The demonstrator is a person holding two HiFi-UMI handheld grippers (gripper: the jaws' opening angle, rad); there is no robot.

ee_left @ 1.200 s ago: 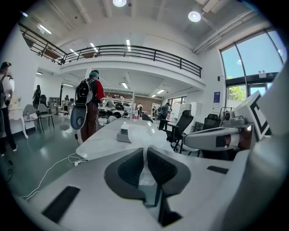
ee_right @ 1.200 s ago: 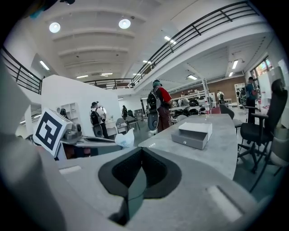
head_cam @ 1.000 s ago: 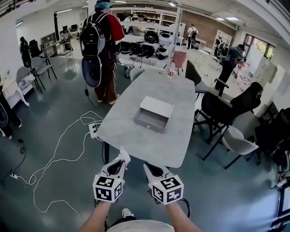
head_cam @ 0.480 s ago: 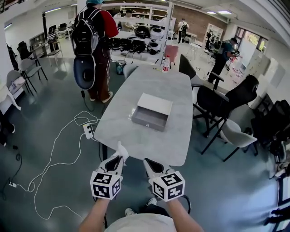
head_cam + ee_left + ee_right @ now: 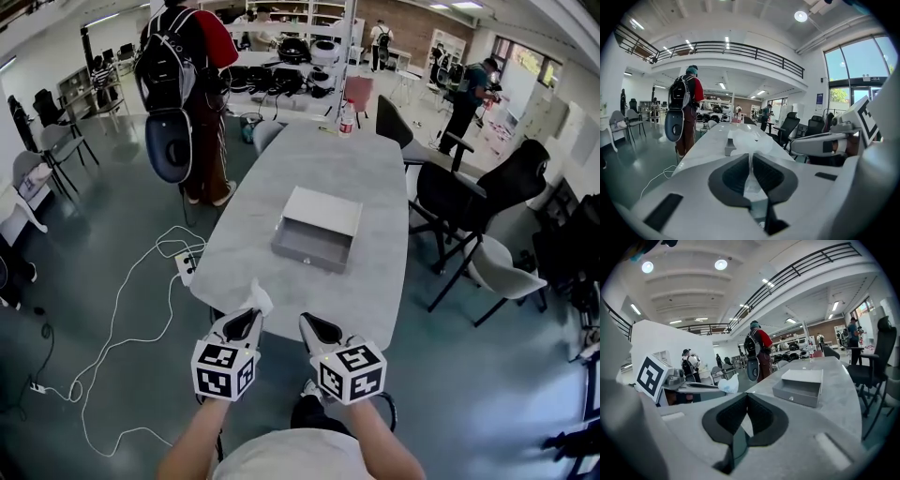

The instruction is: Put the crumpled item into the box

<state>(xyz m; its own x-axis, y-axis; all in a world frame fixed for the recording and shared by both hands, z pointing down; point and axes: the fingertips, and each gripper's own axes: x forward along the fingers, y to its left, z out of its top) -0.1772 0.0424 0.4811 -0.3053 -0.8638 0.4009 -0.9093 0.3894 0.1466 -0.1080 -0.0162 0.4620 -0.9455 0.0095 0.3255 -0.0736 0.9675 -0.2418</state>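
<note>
A white crumpled item [image 5: 258,299] sticks out of my left gripper [image 5: 251,312], whose jaws are shut on it just before the near edge of the grey table [image 5: 375,187]. In the left gripper view the crumpled item [image 5: 749,140] rises between the pads and hides part of the box [image 5: 729,146]. The grey open box [image 5: 317,230] lies mid-table, ahead of both grippers. My right gripper [image 5: 306,322] hovers beside the left one, shut and with nothing in it. The right gripper view shows its pads [image 5: 759,416] meeting, the box [image 5: 799,385] ahead right, and the crumpled item [image 5: 727,384] at left.
A person with a backpack [image 5: 183,84] stands by the table's far left side. Black and grey chairs [image 5: 469,197] line the right side. A white cable and power strip [image 5: 187,267] lie on the floor at left. A bottle [image 5: 346,119] stands at the far end.
Both grippers have come forward together toward the table's near edge, the left still holding the crumpled item. The table and box now sit closer in view.
</note>
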